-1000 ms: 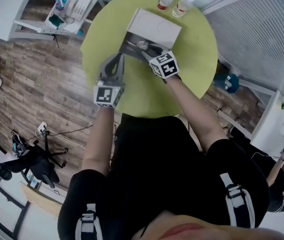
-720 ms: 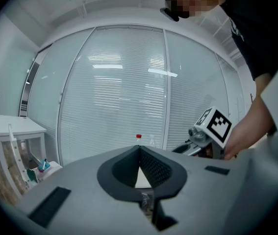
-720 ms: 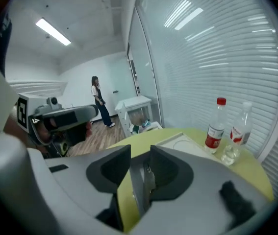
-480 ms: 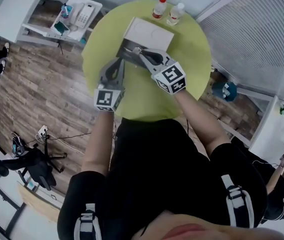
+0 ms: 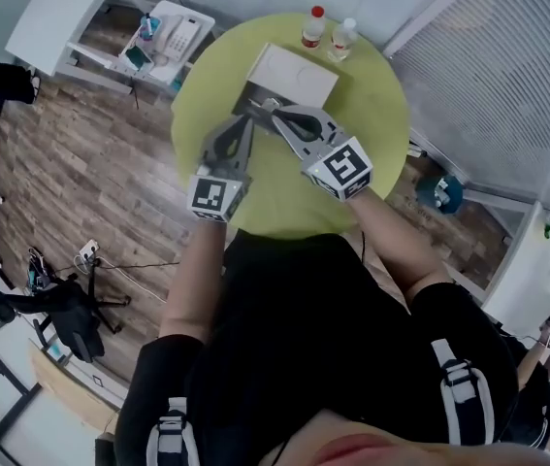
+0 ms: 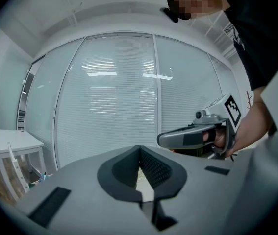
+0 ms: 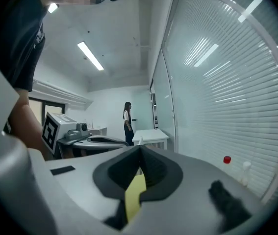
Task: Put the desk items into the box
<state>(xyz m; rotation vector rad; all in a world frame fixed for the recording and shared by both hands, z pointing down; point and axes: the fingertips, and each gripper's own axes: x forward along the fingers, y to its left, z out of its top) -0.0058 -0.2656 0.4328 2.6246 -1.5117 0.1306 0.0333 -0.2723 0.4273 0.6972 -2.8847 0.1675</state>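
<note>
Well, my left gripper (image 6: 139, 151) hangs above the near-left part of the round table (image 5: 381, 124). Its jaws are pressed together with nothing in them, and it points out across the room rather than down, so I judge it idle and held clear of the work. Ahead of it, toward the table's far edge, sits the box (image 5: 299, 71), its white flap thrown back so the dark inside lies open for the desk items; what is already in it I cannot make out. My right gripper (image 7: 139, 151) hovers by the box's near rim. Its jaws have just been closing and now meet at the tips with no object between them; the yellow sliver in the slot behind them I take for the table top. A red-capped bottle (image 5: 311, 27) and a white-capped bottle (image 5: 343, 37) stand at the far edge, just right of the box, seemingly the only things outside it.
</note>
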